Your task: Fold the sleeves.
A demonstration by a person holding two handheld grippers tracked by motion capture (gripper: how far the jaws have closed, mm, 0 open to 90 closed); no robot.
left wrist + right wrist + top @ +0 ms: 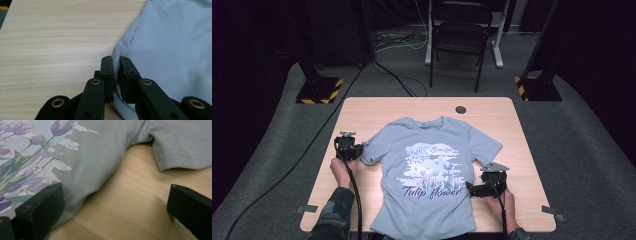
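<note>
From the high view a grey T-shirt lies flat, print up, in the middle of the wooden counter, collar at the far side and hem at the near edge. The left tongs sit at its left sleeve and the right tongs at its right side seam, below the right sleeve. The left gripper view adds what that view cannot resolve — the left tongs are clamped narrow on the sleeve hem, with a fold of fabric pinched between the jaws. The right gripper view shows the right tongs spread wide and holding nothing, one jaw over the purple tulip print, the other over bare wood. Beyond the counter stand a dark folding chair, two hazard-striped stand bases and cables on grey carpet — nothing lies between tongs and shirt.
</note>
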